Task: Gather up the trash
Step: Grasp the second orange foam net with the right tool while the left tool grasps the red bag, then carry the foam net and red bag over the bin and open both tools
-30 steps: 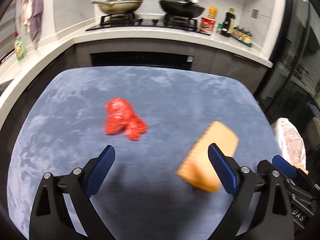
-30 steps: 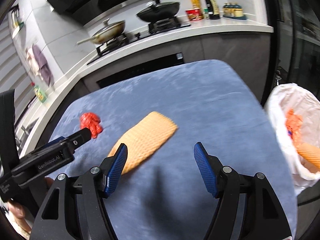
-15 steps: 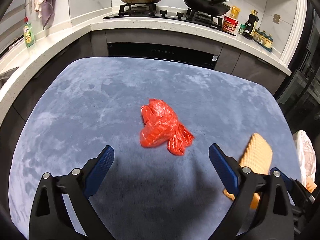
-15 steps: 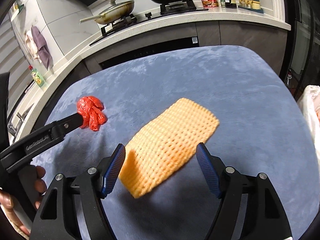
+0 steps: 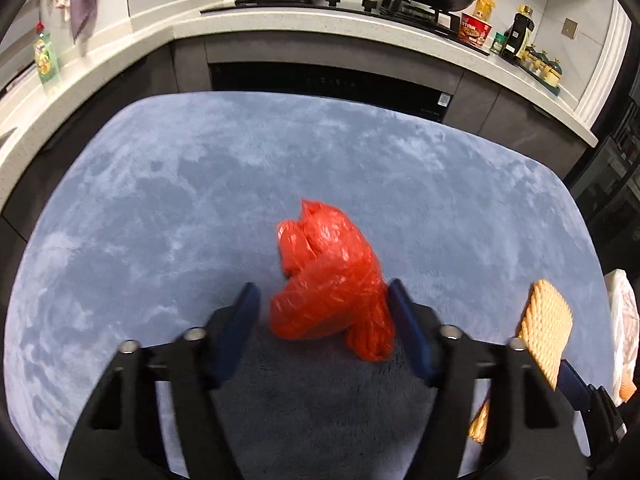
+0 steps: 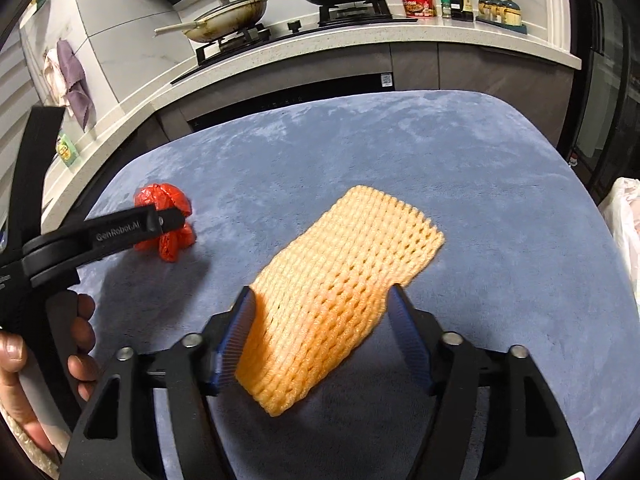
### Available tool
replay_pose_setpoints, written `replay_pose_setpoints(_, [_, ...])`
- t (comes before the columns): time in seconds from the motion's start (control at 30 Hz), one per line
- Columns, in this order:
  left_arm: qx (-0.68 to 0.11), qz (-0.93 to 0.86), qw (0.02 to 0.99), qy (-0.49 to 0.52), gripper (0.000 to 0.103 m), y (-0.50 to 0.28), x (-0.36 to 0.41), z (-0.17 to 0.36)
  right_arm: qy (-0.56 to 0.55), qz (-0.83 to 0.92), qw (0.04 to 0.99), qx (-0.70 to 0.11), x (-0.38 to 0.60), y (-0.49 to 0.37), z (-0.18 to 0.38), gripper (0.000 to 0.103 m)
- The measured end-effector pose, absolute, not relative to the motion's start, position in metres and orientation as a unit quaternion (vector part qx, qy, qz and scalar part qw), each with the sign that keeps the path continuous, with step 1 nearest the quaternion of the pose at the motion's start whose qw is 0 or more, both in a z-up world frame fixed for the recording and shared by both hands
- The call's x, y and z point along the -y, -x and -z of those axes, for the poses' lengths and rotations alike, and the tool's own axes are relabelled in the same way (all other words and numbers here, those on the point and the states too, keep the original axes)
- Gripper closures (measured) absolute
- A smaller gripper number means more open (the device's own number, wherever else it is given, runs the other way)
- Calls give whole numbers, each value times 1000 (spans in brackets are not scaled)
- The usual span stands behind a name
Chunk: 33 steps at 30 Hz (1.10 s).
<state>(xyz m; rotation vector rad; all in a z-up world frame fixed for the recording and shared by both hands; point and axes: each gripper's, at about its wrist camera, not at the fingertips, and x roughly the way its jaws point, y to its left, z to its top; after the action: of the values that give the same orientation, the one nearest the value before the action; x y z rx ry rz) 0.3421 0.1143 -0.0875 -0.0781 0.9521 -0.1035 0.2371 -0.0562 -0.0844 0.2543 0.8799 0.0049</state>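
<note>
Left wrist view. The left gripper point(image 5: 322, 312) sits low over the blue-grey table point(image 5: 160, 208), fingers part-way apart with the crumpled red plastic bag point(image 5: 330, 280) between them. The right-hand blue pad point(image 5: 404, 320) is touching the bag's side; the left-hand one stands just clear of it, a sliver of cloth showing between. So the tongs bracket the bag but are not clamped on it; the bag rests on the table. Off to the right, the orange foam net point(image 5: 546, 332) stands on edge, partly hidden behind the gripper's frame. A white bin bag point(image 5: 622, 320) shows at the table's far right edge.

Right wrist view. The right gripper point(image 6: 320, 320) has the orange foam net point(image 6: 344, 268) between its fingers, near end lifted and curling up against the left pad, far end lying on the table point(image 6: 480, 160). The right pad sits just beside the net's other edge; contact there is hard to judge. Fingers moderately apart, roughly the net's width. Whether the grip is firm, I cannot tell. The red plastic bag point(image 6: 166, 220) lies well to the left, partly behind the black arm of the left gripper point(image 6: 168, 216). The left hand point(image 6: 48, 360) wraps that handle. Behind: counter point(image 6: 360, 40) with two pans on the hob.
</note>
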Motion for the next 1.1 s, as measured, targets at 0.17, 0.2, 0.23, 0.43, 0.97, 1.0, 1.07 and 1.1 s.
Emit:
replay_pose_setpoints(0.17, [-449, 58, 891, 29, 69, -335, -109, 84, -147, 1, 893, -425, 71, -234, 85, 67])
replay_pose_setpoints(0.2, [-448, 58, 892, 28, 71, -334, -107, 83, -151, 0, 893, -425, 73, -233, 84, 72])
replay_pose_setpoints(0.23, [-446, 59, 893, 27, 71, -331, -106, 80, -154, -3, 893, -424, 75, -231, 83, 80])
replay_pose_setpoints(0.43, [-431, 77, 899, 30, 73, -309, -96, 63, -157, -13, 898, -410, 82, -214, 71, 93])
replay_pose_setpoints(0.97, [-414, 180, 892, 6, 73, -231, -13, 21, -192, 44, 921, -336, 162, -145, 17, 93])
replay_pose_setpoints(1.0, [-414, 188, 891, 4, 73, -226, -6, 20, -194, 48, 921, -334, 167, -141, 15, 93])
replay_pose_setpoints(1.07, [-413, 201, 888, -2, 73, -218, 8, 18, -200, 62, 921, -327, 183, -131, 12, 93])
replay_pose_setpoints(1.1, [-413, 208, 887, -6, 73, -214, 17, 17, -203, 69, 921, -325, 190, -128, 11, 93])
